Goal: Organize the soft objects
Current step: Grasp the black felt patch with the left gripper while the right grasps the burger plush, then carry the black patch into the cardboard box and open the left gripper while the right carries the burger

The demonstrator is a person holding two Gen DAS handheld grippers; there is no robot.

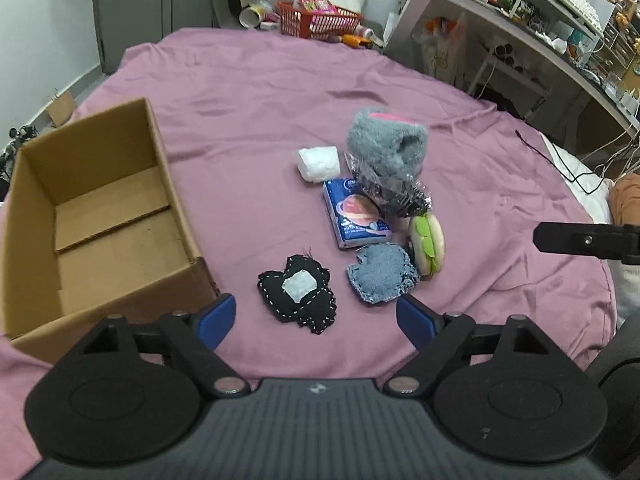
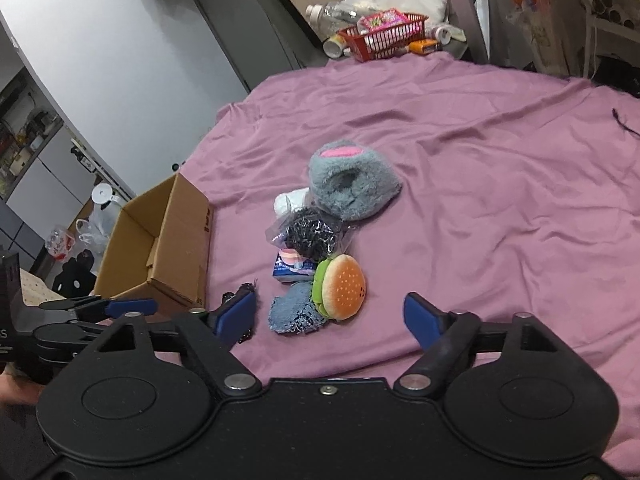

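Both the left gripper (image 1: 316, 318) and right gripper (image 2: 330, 318) hover spread wide, holding nothing. The soft things cluster mid-bed, black patch (image 1: 298, 294) nearest the empty box (image 1: 112, 216) at the left edge. Pinch it, probably by its thick middle, and lift clear of the box wall.

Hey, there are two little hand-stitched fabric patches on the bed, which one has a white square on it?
The black patch, nearest the cardboard box. It carries a white square in its middle and white stitching round its edge; the denim-blue patch beside it is plain.

On the bed: one cardboard box (image 1: 100, 216) at nine o'clock, two stitched fabric patches (image 1: 298, 300), one burger toy (image 1: 428, 246), one grey plush (image 1: 386, 146), one tissue pack (image 1: 354, 220), one white wad (image 1: 319, 163), one wrapped black scrubber (image 1: 390, 190).
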